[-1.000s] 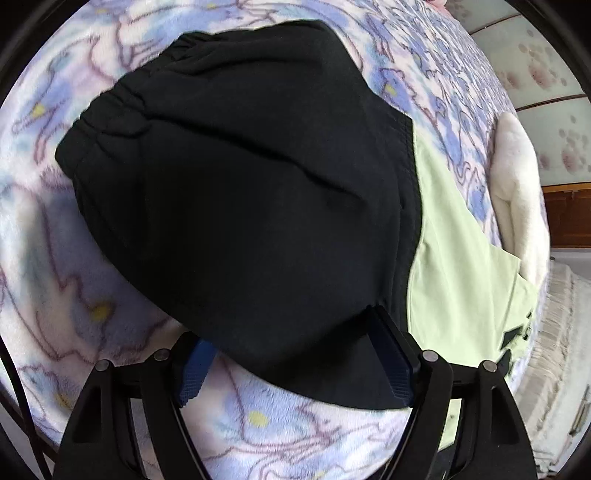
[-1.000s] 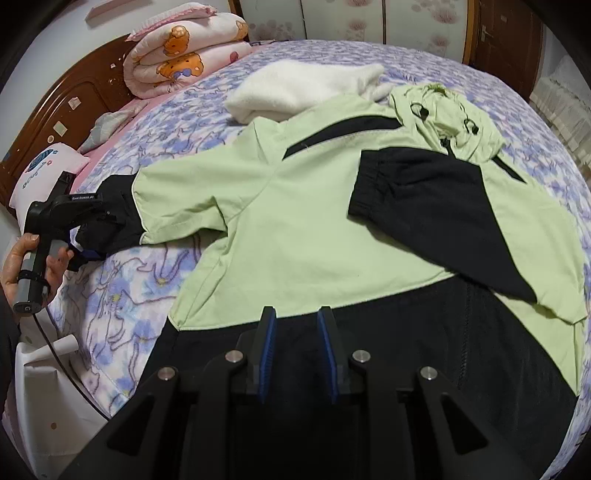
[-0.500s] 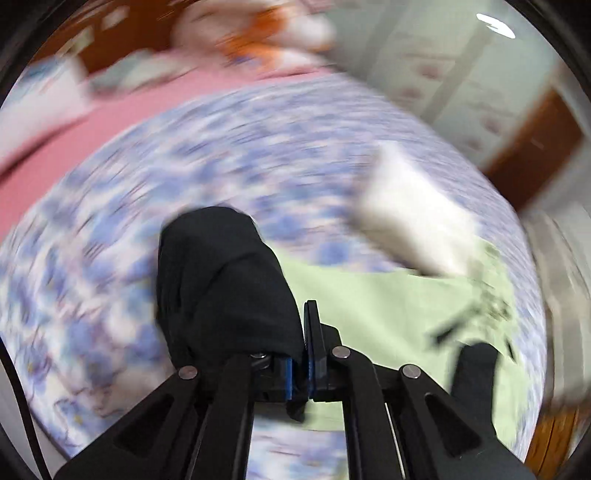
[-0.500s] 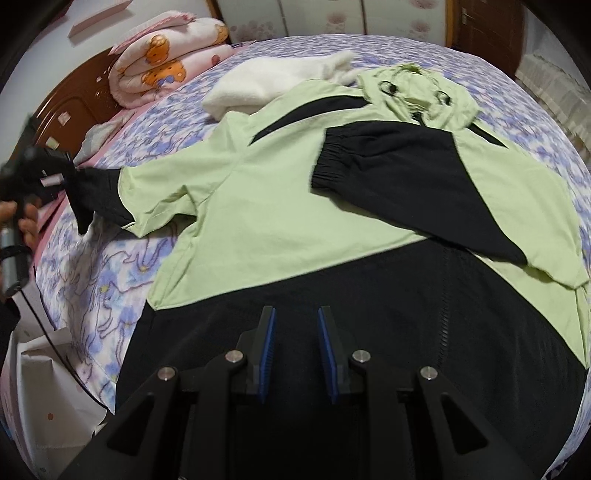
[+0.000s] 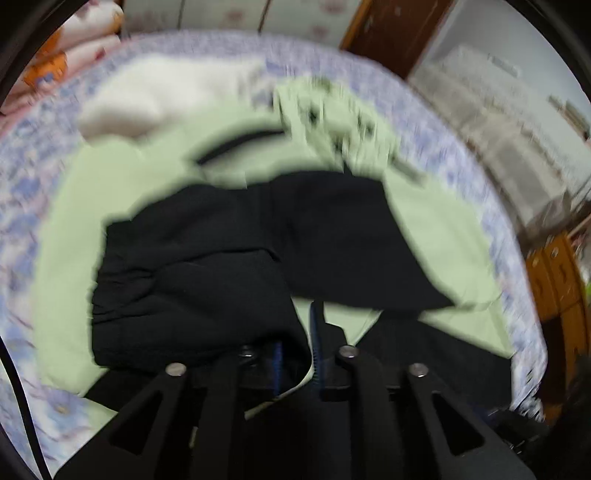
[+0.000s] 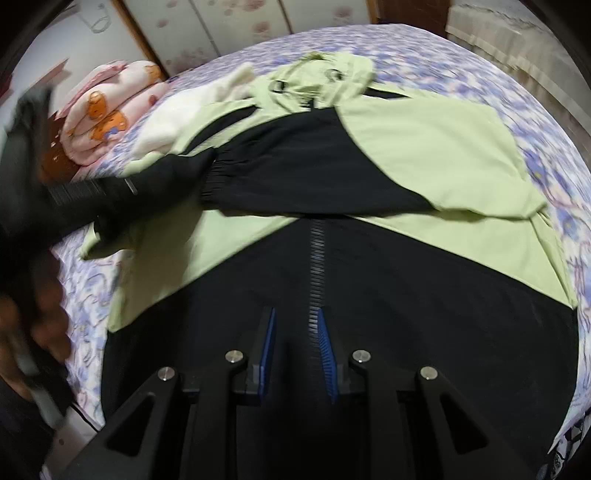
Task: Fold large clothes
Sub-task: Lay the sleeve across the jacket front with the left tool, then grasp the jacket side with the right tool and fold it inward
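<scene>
A light green and black hooded jacket (image 6: 424, 147) lies spread on the bed, front up, zipper (image 6: 317, 266) running down the black lower part. One black sleeve (image 6: 303, 177) lies folded across the chest. My left gripper (image 5: 297, 354) is shut on the other black sleeve cuff (image 5: 184, 280) and holds it over the jacket's chest; it shows blurred at the left in the right wrist view (image 6: 122, 192). My right gripper (image 6: 295, 347) is open and empty, low over the black hem by the zipper.
A floral purple bedspread (image 6: 480, 74) covers the bed. A white fluffy garment (image 5: 155, 96) lies beside the jacket's shoulder. A folded pink bear-print quilt (image 6: 107, 114) sits by the wooden headboard. Wardrobe doors (image 6: 229, 26) stand behind the bed.
My left gripper closed on the black sleeve cuff, lifted it off the bedspread and carried it across onto the jacket's chest. My right gripper drifted toward the zipper, staying open.
</scene>
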The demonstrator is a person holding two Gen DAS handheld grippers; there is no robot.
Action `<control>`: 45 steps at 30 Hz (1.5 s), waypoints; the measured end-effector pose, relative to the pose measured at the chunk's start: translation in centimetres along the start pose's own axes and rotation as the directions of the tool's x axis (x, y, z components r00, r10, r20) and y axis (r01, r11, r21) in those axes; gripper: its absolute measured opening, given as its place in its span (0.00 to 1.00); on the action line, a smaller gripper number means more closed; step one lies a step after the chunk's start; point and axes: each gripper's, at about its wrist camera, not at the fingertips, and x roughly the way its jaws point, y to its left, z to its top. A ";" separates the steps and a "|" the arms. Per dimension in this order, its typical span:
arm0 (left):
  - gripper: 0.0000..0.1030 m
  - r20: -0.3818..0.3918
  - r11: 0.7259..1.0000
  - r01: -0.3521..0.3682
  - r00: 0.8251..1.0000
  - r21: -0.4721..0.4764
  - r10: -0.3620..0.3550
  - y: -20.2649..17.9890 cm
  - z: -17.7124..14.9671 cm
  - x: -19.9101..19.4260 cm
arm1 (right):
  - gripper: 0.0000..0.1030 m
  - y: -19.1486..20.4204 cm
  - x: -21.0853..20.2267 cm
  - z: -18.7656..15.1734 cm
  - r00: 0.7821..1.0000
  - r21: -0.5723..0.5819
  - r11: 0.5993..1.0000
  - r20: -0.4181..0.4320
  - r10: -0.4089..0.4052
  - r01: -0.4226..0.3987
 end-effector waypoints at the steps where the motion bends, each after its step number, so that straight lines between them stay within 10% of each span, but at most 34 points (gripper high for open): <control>1: 0.29 -0.037 1.000 -0.012 0.999 0.010 0.012 -0.2 -0.6 1.3 | 0.22 -0.5 0.1 0.0 1.000 0.006 1.000 -0.004 -0.001 0.002; 8: 0.64 -0.105 0.998 0.066 0.992 -0.015 -0.067 1.0 -2.4 1.4 | 0.22 -1.7 0.7 0.4 0.999 0.039 0.999 -0.004 0.031 -0.031; 20: 0.68 0.027 0.998 0.047 0.999 -0.044 -0.046 5.9 -3.9 -8.0 | 0.31 6.6 -0.5 3.5 0.987 -0.216 0.970 0.094 0.131 -0.108; 29: 0.70 0.056 0.967 -0.077 0.994 -0.244 0.094 13.3 -8.4 -11.7 | 0.46 16.6 0.6 2.4 0.974 -0.584 0.812 0.177 0.145 -0.015; 45: 0.70 -0.004 0.910 -0.155 0.986 -0.385 0.166 19.0 -12.3 -11.1 | 0.46 25.0 10.1 1.7 0.996 -0.787 0.615 0.089 0.029 0.052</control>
